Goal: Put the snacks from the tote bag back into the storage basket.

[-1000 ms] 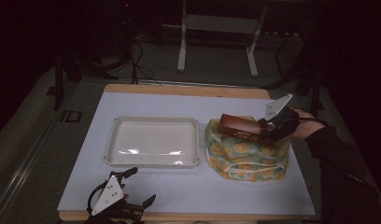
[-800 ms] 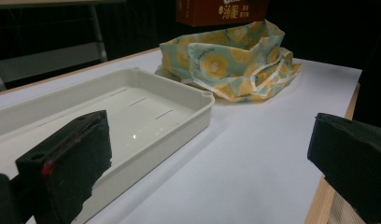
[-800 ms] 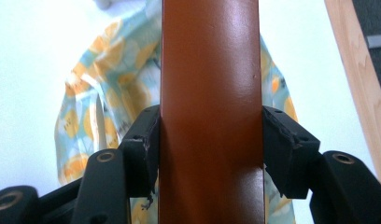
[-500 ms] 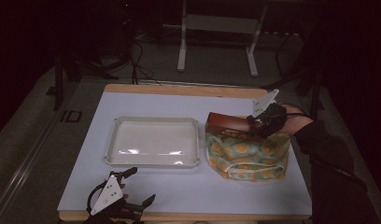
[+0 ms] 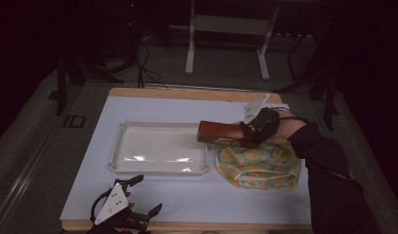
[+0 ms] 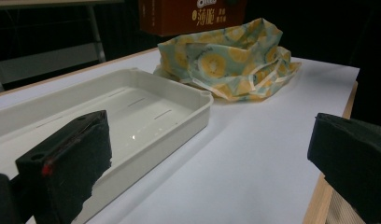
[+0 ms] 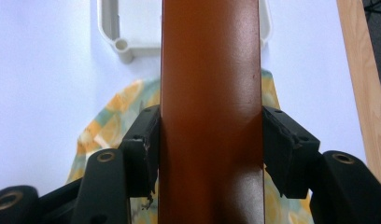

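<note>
My right gripper is shut on a long brown snack box, holding it in the air over the left edge of a yellow-and-green patterned cloth bag. The box's free end reaches over the right rim of a white tray. In the right gripper view the brown box runs up between both pads, with the bag and a tray corner below. My left gripper rests open near the table's front edge. From the left gripper view I see the tray, the bag and the box.
The white table top has a wooden border. Table legs and stands rise from the dark floor behind. A dark sleeve comes in from the lower right.
My right gripper has lifted the brown box off the bag and carried it left, so its end now overhangs the tray's right rim. The left gripper has stayed put.
</note>
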A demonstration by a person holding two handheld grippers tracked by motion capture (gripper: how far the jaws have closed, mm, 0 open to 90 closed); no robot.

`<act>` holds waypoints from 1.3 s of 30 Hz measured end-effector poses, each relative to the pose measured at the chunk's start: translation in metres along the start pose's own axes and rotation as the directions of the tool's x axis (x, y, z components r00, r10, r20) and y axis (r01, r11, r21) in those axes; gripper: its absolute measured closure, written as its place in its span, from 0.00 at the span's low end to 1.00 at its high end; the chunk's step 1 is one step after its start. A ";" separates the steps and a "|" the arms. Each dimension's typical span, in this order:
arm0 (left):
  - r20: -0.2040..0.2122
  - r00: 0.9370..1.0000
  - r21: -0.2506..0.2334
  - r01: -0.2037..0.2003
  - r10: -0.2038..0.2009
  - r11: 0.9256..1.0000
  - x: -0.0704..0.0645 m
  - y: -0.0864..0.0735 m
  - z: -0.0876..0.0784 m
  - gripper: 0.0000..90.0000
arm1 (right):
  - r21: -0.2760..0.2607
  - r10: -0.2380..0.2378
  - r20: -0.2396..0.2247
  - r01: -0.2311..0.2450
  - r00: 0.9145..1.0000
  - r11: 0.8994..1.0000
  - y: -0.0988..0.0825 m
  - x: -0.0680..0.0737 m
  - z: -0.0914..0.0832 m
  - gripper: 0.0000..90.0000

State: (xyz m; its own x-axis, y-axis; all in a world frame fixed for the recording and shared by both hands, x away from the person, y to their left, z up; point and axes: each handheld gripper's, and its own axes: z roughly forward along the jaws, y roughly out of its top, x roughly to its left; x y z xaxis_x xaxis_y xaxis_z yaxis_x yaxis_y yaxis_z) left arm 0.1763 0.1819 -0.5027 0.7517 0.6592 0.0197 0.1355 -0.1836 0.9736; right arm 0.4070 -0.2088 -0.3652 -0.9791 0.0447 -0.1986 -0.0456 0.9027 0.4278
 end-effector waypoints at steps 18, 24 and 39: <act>0.014 1.000 0.000 -0.010 0.010 1.000 -0.001 0.000 0.000 0.00 | -0.125 -0.055 -0.041 0.050 0.998 0.991 0.050 0.007 0.026 0.48; 0.007 1.000 -0.004 -0.013 0.013 1.000 -0.001 0.000 0.000 0.00 | -0.163 -0.056 -0.052 0.047 0.997 0.986 0.063 0.010 0.039 0.48; 0.016 1.000 -0.006 -0.009 0.009 1.000 -0.001 0.000 -0.001 0.00 | -0.223 -0.066 -0.040 0.056 0.997 0.973 0.083 0.019 0.083 0.48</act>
State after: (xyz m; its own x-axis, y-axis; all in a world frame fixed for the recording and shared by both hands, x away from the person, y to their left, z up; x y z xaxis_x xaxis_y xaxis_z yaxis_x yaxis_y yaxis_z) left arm 0.1754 0.1819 -0.5027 0.7628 0.6461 0.0247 0.1252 -0.1850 0.9747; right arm 0.4010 -0.0978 -0.4067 -0.9811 -0.0326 -0.1906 -0.1431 0.7856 0.6019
